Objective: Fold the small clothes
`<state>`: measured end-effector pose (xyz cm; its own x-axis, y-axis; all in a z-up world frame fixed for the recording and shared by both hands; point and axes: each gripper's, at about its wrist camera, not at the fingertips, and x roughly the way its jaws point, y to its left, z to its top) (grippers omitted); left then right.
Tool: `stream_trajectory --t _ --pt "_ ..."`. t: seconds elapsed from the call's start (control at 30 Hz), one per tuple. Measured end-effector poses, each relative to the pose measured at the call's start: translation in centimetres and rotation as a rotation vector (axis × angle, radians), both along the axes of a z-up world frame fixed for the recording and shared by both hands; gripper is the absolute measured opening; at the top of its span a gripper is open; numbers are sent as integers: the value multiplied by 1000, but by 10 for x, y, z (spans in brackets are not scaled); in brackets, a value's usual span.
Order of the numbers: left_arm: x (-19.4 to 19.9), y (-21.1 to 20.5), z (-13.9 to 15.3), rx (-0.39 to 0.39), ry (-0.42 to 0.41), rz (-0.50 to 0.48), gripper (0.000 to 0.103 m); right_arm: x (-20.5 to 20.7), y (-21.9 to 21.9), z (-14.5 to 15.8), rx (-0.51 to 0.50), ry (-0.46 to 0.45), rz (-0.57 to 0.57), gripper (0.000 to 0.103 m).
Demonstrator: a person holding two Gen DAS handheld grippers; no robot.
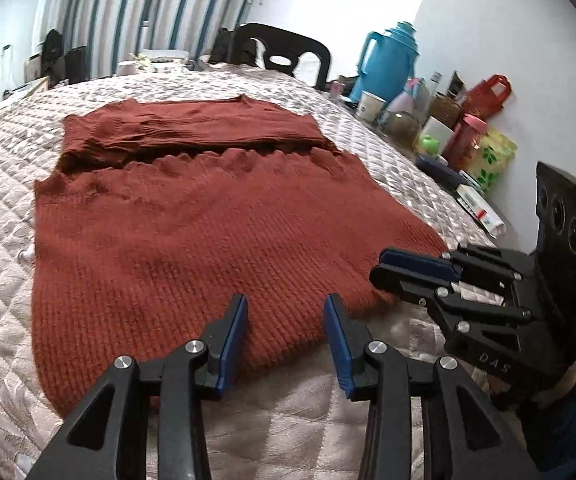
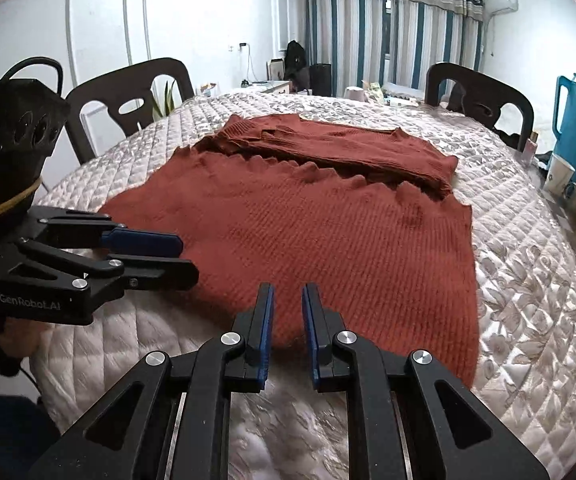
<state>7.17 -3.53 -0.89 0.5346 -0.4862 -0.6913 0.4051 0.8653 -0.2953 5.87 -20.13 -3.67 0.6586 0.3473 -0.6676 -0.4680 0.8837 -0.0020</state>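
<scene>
A rust-red knitted sweater (image 1: 191,224) lies flat on the quilted table cover, its far part folded over toward me; it also shows in the right wrist view (image 2: 328,224). My left gripper (image 1: 285,336) is open and empty, its jaws hovering over the sweater's near hem. My right gripper (image 2: 288,328) is open with a narrower gap, empty, above the near hem. In the left wrist view the right gripper (image 1: 412,268) sits at the sweater's near right corner. In the right wrist view the left gripper (image 2: 159,256) sits at the near left edge.
The quilted cover (image 2: 528,300) spreads over the whole table. A blue thermos (image 1: 388,64), cups, bottles and boxes crowd the table's right side. Dark chairs (image 2: 127,100) stand at the far and left sides. Striped curtains hang behind.
</scene>
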Motion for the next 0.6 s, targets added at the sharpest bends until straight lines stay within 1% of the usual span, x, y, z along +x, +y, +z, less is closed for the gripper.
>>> stream_trajectory --t 0.1,0.13,0.23,0.33,0.43,0.5,0.53,0.57,0.6 --pt "-1 3 -8 -1 7 10 42 7 7 -15 -33 42 14 15" --pt "-3 3 -7 2 -1 11 42 5 7 -15 -29 27 16 16" --pt "-7 5 -2 0 -8 28 42 4 4 -10 -19 29 15 16" --pt "-12 16 3 9 -38 71 42 -2 -8 -2 11 -2 -2 16" --pt "-14 34 2 5 -44 134 42 -5 -26 -1 17 -12 -72 16" --pt "-14 45 -6 1 -25 167 42 -1 -44 -7 30 15 -142 16" --pt "-14 51 -10 -15 -16 169 42 1 -49 -12 26 36 -162 16" --pt "-16 55 -11 -41 -20 167 42 1 -55 -15 49 47 -164 16" --pt "-18 57 -10 -46 -21 168 42 1 -59 -13 74 55 -166 16"
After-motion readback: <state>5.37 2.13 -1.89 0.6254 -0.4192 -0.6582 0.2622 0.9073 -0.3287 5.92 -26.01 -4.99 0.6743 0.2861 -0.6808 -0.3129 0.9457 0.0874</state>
